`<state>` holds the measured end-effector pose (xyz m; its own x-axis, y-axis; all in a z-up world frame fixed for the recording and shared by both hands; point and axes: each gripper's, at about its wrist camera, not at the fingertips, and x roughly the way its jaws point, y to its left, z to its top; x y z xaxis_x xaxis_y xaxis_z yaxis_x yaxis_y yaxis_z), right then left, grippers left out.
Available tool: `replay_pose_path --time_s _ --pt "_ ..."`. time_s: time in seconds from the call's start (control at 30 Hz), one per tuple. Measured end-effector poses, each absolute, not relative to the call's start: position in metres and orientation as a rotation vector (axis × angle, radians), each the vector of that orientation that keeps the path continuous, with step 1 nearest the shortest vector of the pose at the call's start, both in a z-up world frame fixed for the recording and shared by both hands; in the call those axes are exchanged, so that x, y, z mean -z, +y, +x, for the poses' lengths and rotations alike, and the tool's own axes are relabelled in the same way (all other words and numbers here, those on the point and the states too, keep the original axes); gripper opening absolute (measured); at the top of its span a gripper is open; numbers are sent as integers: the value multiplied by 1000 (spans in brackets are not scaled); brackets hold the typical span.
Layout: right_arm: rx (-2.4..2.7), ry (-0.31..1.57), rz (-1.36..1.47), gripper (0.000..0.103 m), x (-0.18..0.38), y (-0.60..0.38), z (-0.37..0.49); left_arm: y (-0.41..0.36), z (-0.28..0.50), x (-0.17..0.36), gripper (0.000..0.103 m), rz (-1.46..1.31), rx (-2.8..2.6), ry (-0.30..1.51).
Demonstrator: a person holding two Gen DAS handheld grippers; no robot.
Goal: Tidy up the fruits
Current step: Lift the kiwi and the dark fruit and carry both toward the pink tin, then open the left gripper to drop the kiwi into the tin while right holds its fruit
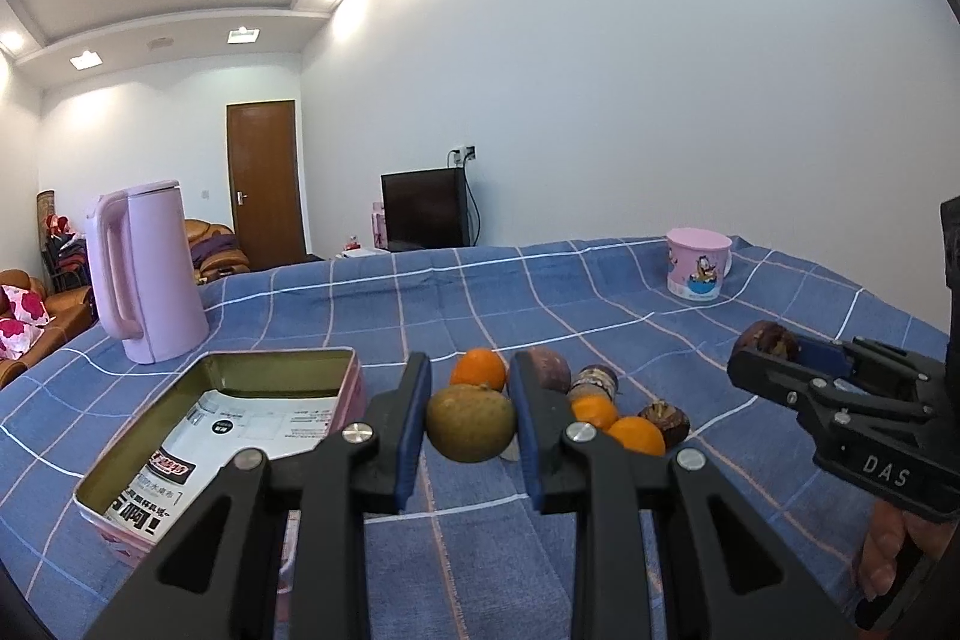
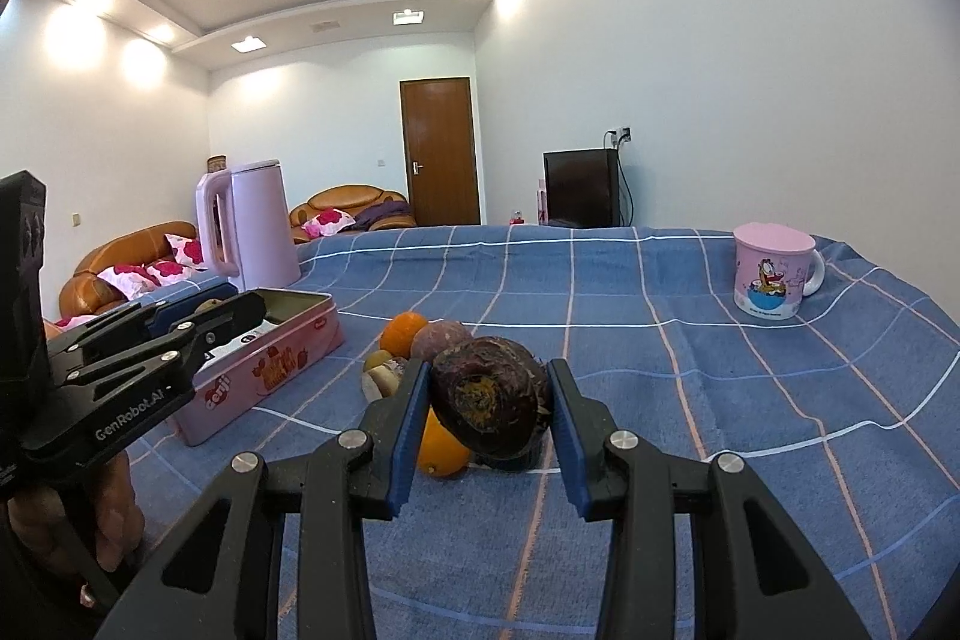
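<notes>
My left gripper [image 1: 471,421] is shut on a green-brown round fruit [image 1: 471,430], lifted just right of the open pink tin [image 1: 240,376]. In the right wrist view that gripper [image 2: 207,307] hovers over the tin [image 2: 270,370]. My right gripper [image 2: 489,403] is shut on a dark purple fruit [image 2: 489,400], raised above the fruit pile; the left wrist view shows this fruit [image 1: 765,337] at the right gripper's tip. On the blue checked cloth lie several fruits: oranges [image 1: 479,369] [image 1: 636,433], an orange [image 2: 441,445] and dark purple ones [image 1: 549,369] [image 2: 441,337].
A tall pink jug [image 1: 150,274] stands behind the tin at the left. A pink cartoon mug [image 1: 696,265] [image 2: 771,277] sits far right on the cloth [image 1: 600,316]. A sheet of printed paper [image 1: 240,430] lines the tin. A hand [image 2: 114,514] grips the left tool's handle.
</notes>
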<state>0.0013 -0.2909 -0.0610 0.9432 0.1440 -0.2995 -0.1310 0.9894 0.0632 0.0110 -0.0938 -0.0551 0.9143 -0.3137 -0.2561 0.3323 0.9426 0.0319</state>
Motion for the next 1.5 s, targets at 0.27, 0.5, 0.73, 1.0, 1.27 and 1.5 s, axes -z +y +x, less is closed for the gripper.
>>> replay_pose_path --time_s 0.27,0.5,0.73,1.0,1.27,1.5 --pt "-153 313 18 41 48 -280 5 -71 21 45 28 33 273 285" --pt "-194 327 -5 41 40 -261 15 -46 35 42 28 -2 213 333" --pt "-246 355 -17 41 35 -240 30 -30 45 43 28 -6 171 360" --pt "-316 377 -46 41 29 -209 51 -7 62 45 28 -9 112 407" --pt "-385 400 -84 41 25 -171 76 28 92 54 28 -47 47 520" --pt "-446 431 -97 41 28 -140 95 48 104 57 28 -55 12 553"
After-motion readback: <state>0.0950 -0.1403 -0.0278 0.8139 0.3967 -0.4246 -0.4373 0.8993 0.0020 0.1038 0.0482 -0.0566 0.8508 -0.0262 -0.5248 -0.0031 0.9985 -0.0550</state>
